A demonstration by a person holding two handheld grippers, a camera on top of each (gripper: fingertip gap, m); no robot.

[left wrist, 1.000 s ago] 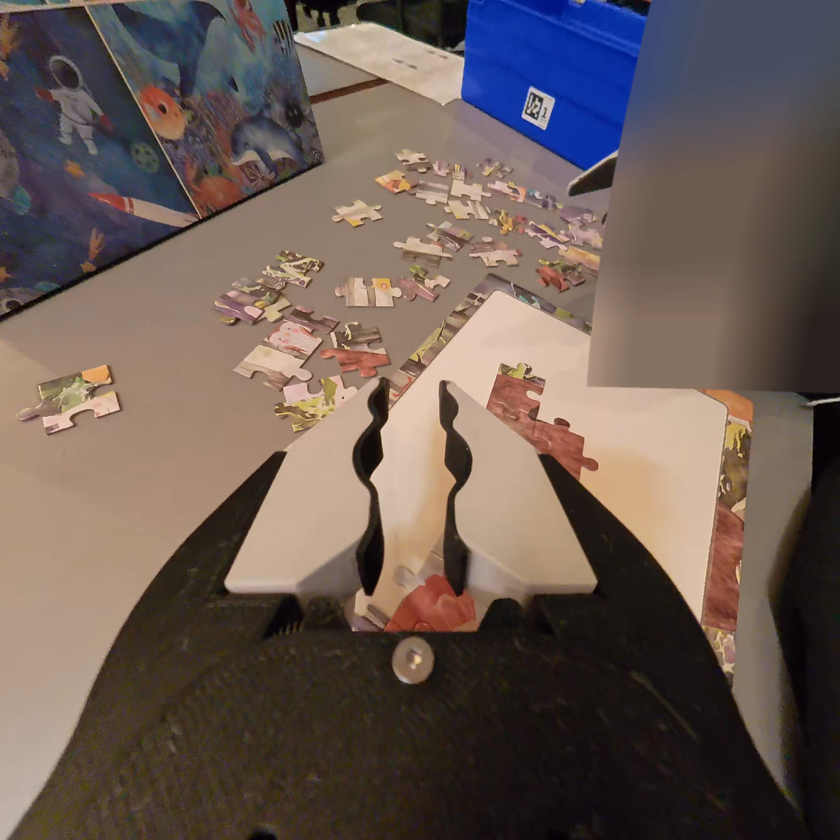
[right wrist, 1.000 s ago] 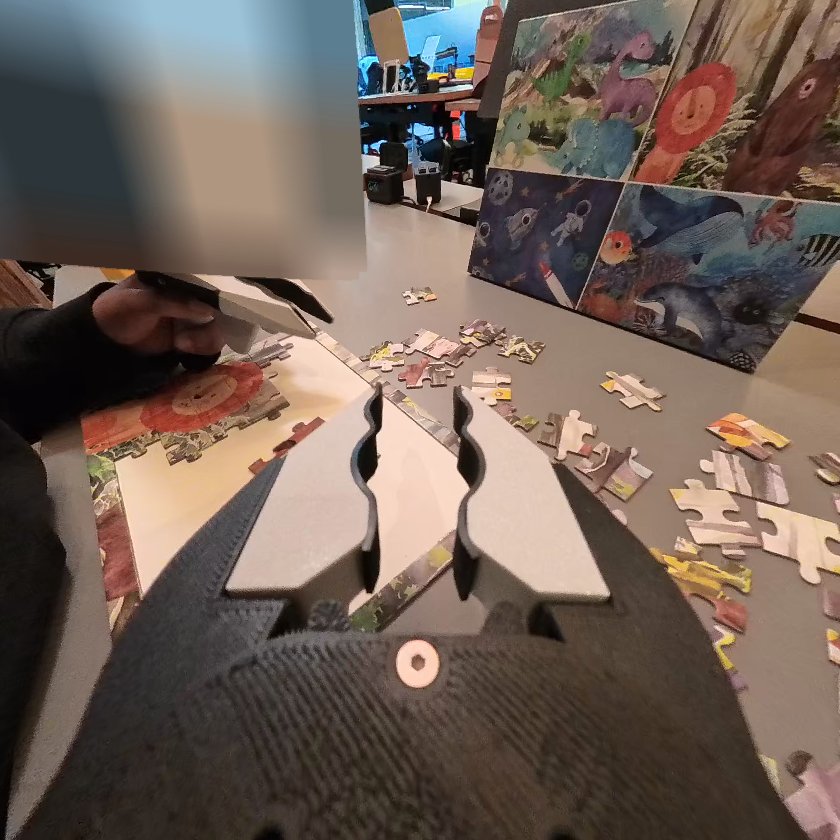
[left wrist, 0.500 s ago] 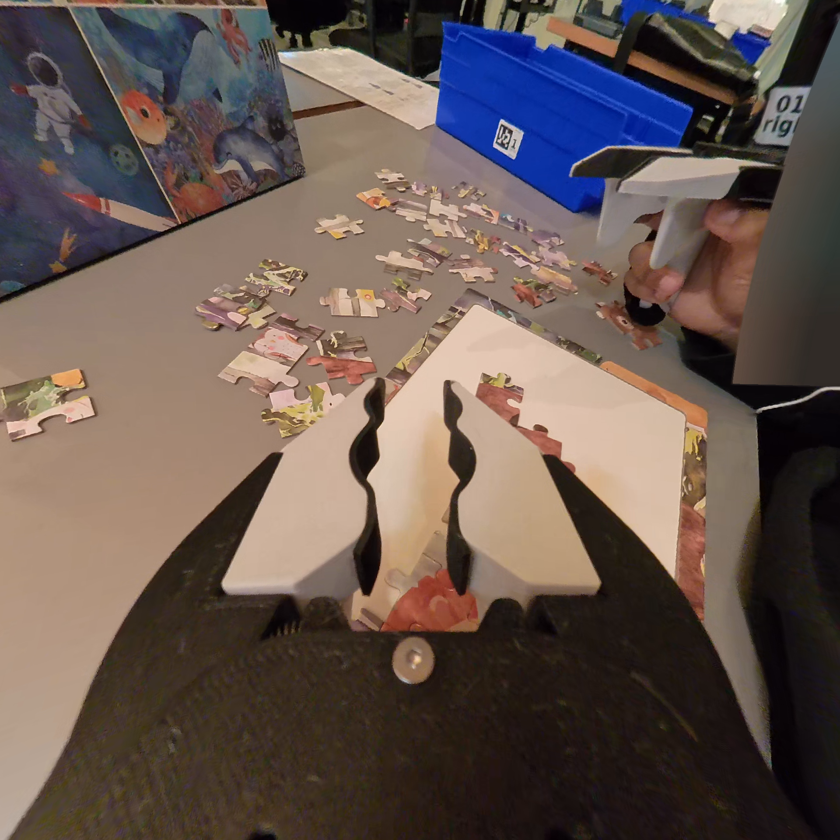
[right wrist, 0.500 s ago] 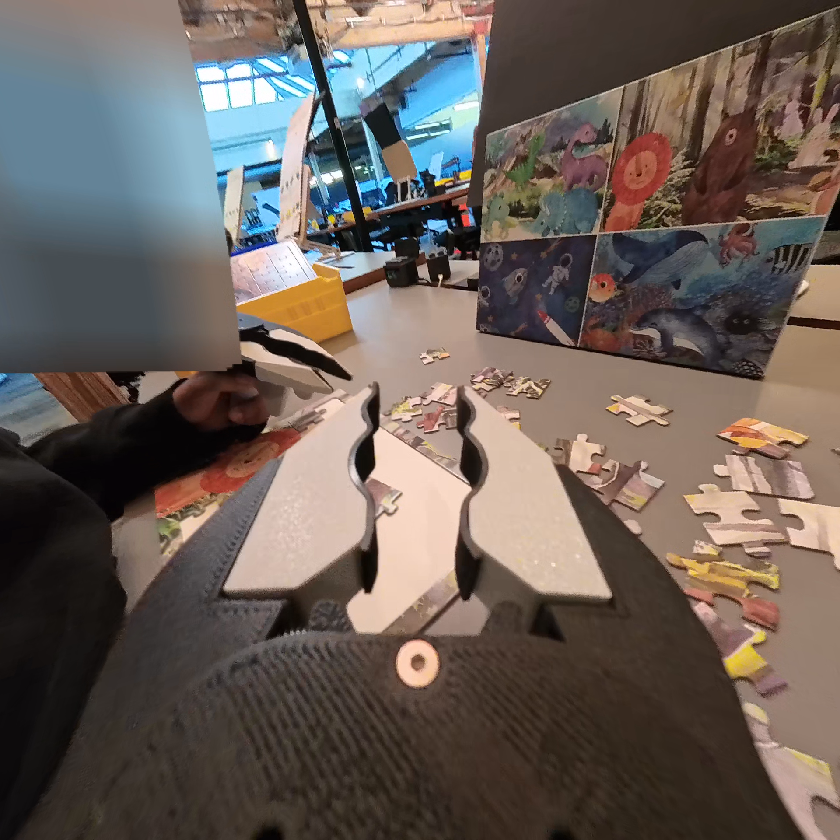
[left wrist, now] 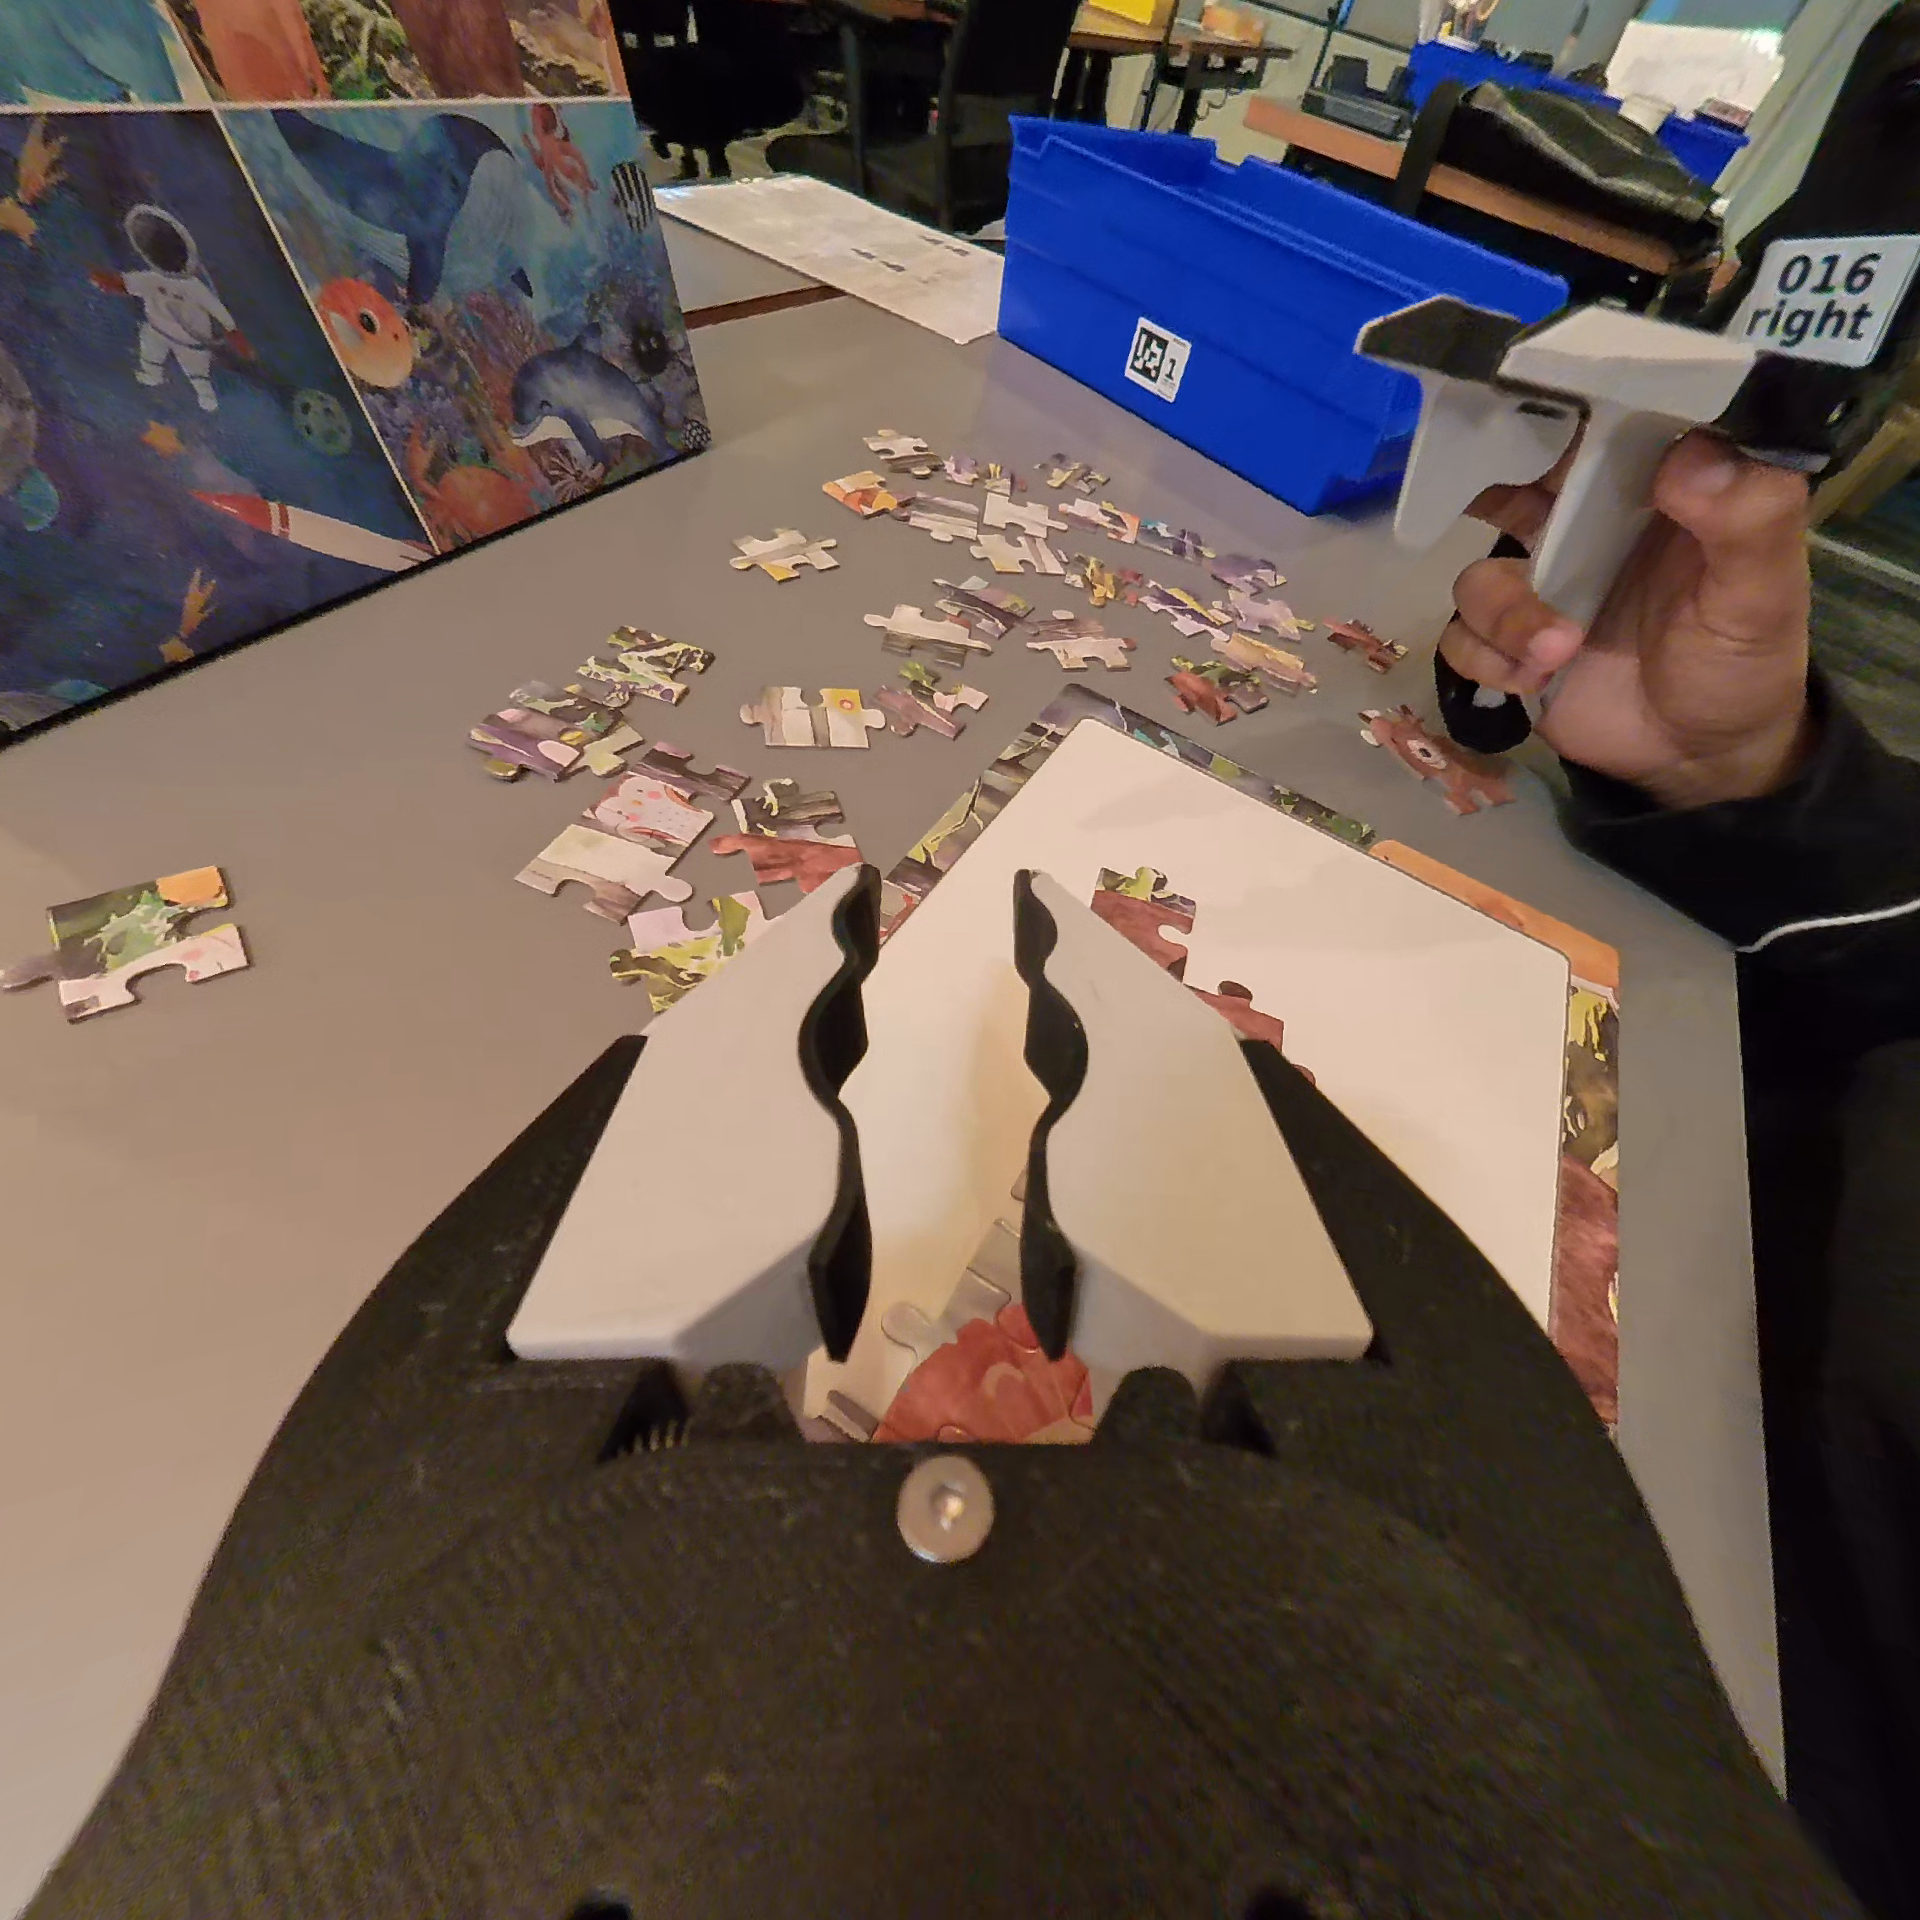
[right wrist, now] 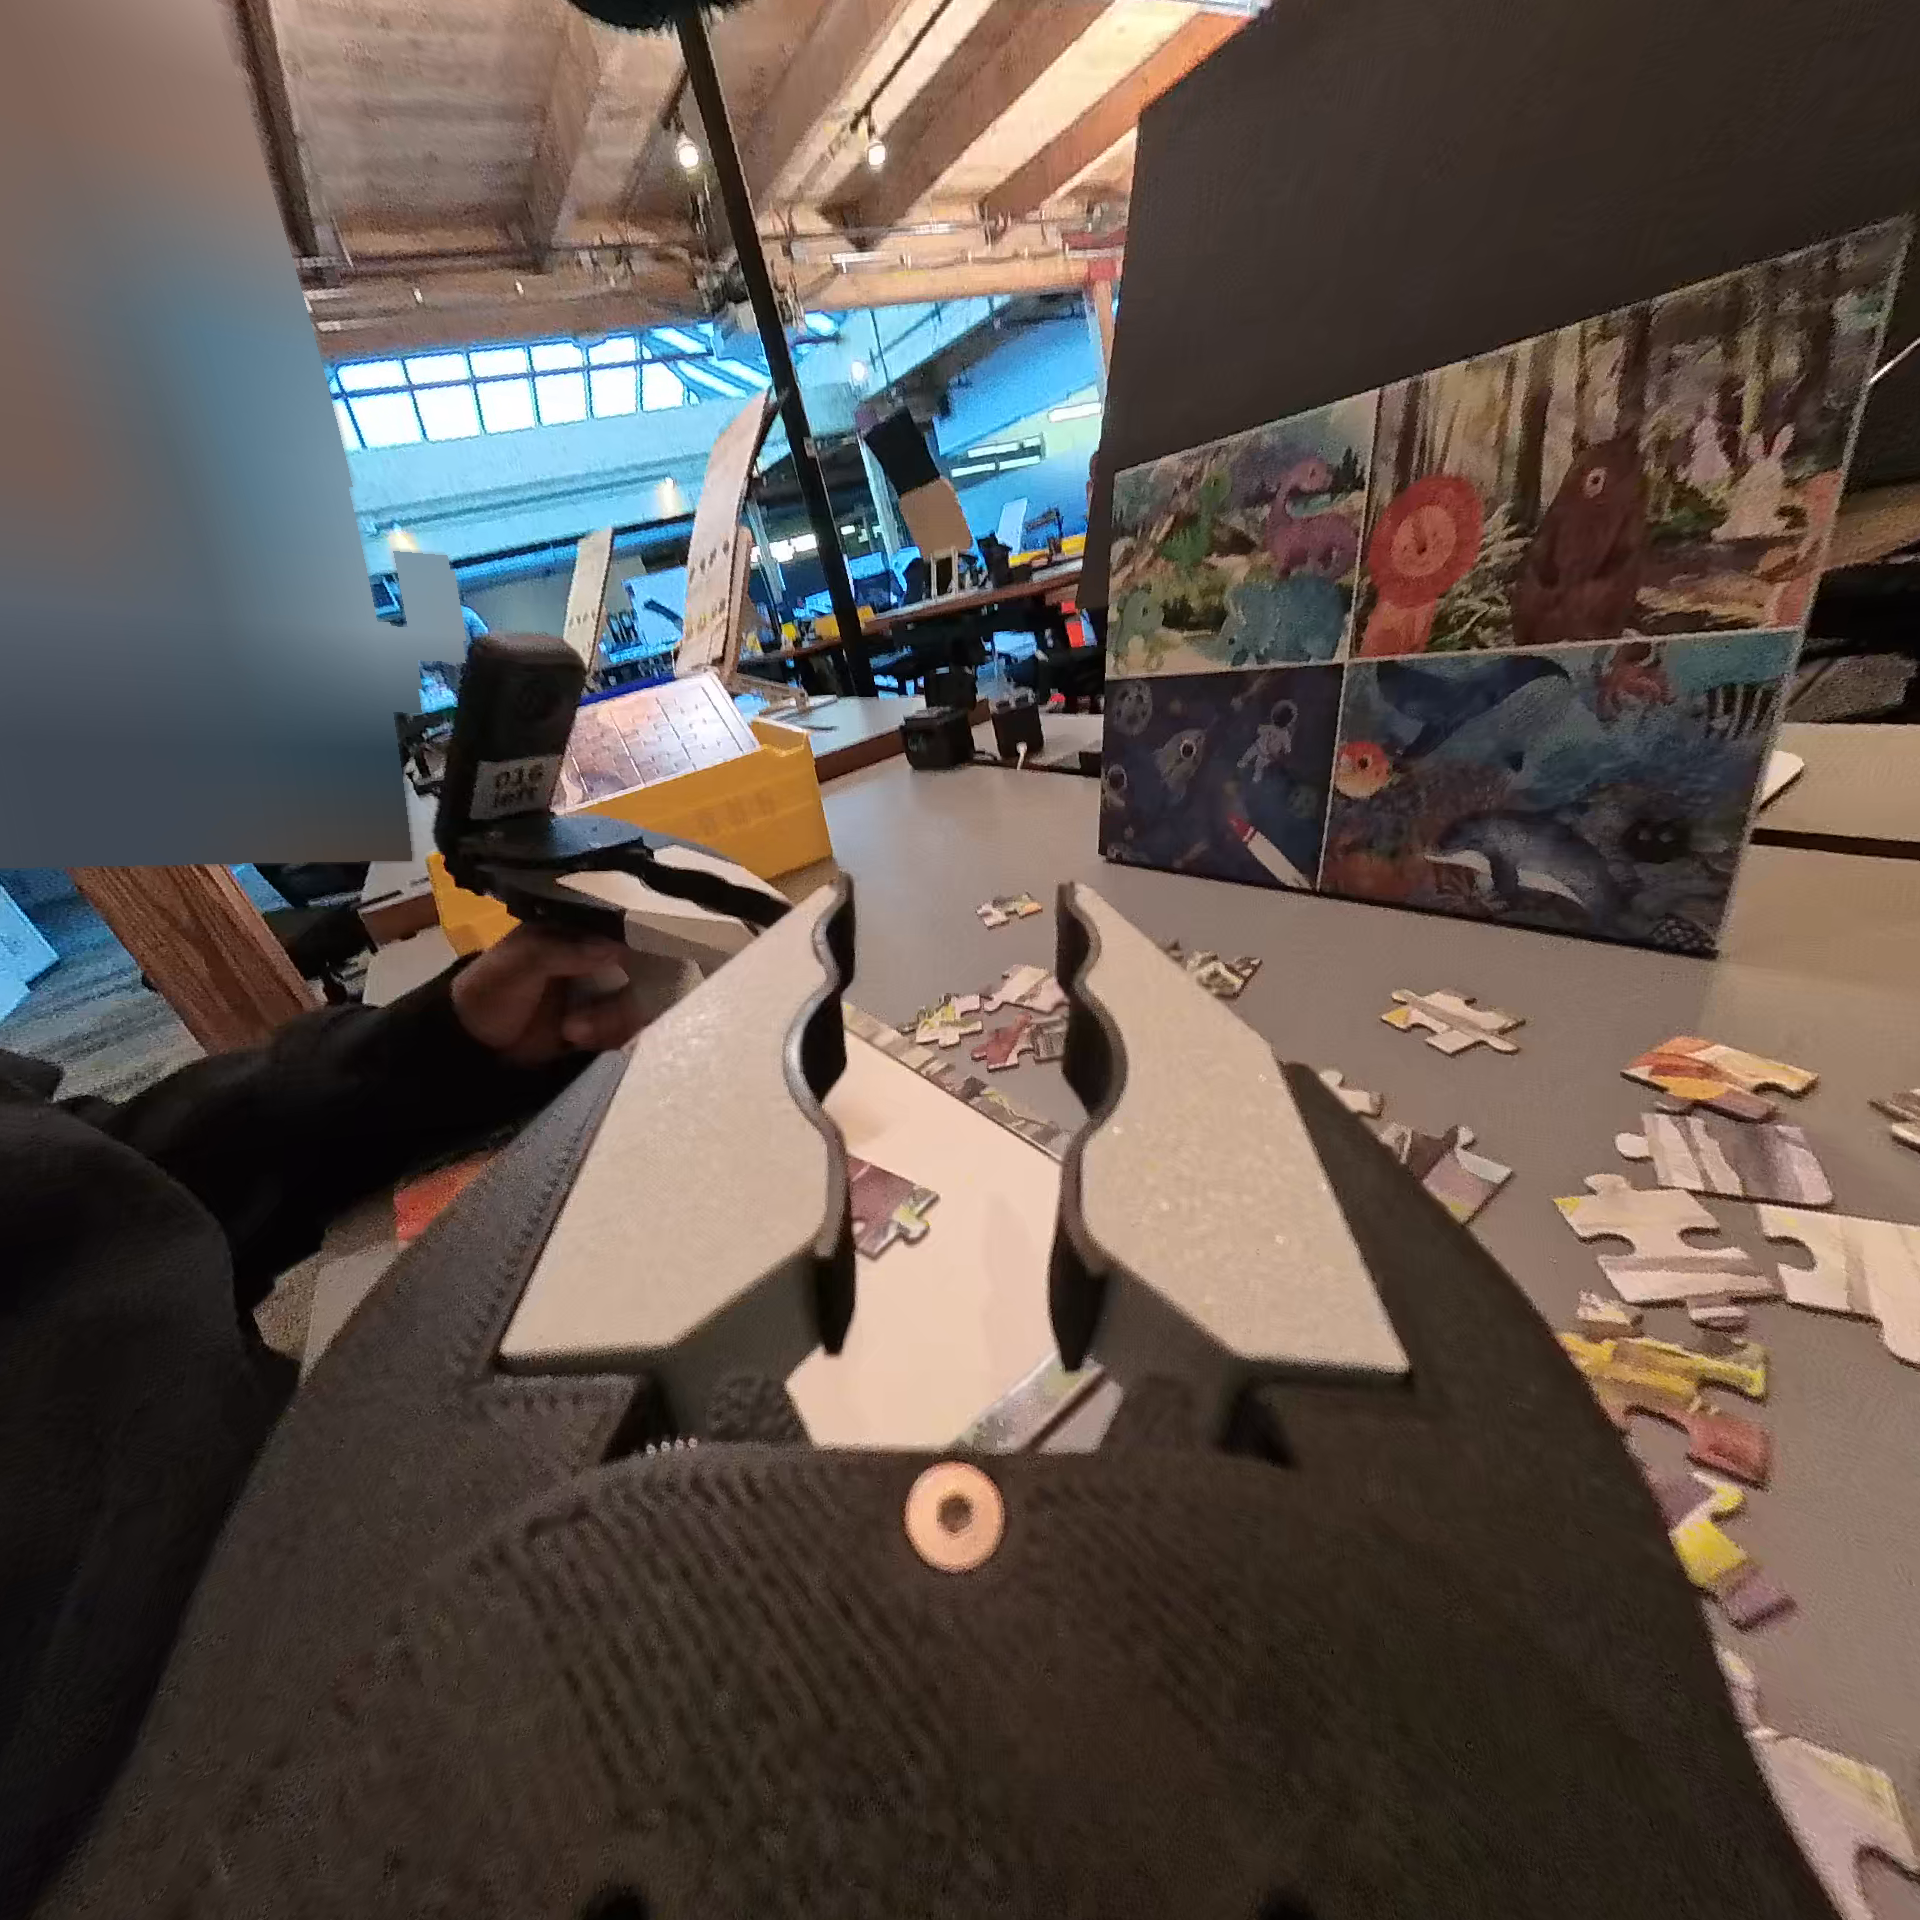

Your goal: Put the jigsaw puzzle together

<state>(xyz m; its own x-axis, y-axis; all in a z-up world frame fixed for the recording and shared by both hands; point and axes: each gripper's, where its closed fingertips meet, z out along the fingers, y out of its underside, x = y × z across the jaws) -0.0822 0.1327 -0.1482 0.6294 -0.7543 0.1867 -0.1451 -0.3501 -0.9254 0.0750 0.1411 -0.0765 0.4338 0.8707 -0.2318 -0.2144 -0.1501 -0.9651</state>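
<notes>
Grey table (left wrist: 312, 1091) fills both views. Illustrated puzzle box (left wrist: 312, 343) stands upright at upper left of left wrist view, at right of right wrist view (right wrist: 1455, 665). Blue bin (left wrist: 1247, 312) at top centre-right of left view, on far table edge. Yellow crate (right wrist: 727, 810) at mid-left of right view, behind left tool.

Jigsaw tray (left wrist: 1299, 997) at centre-right of left view: white bare middle, picture border along edges, brown assembled patch (left wrist: 1153, 914) near its upper left, red-orange patch showing low between the fingers. Loose puzzle pieces (left wrist: 987, 582) scattered on table above and left of tray; joined pair (left wrist: 125, 940) apart at left edge.

Left gripper (left wrist: 940, 894) above tray, fingers apart, nothing between. Right gripper (right wrist: 951, 914) raised, fingers apart, empty; also seen at upper right of left view (left wrist: 1496, 358), held in hand (left wrist: 1662, 644) off the table.
</notes>
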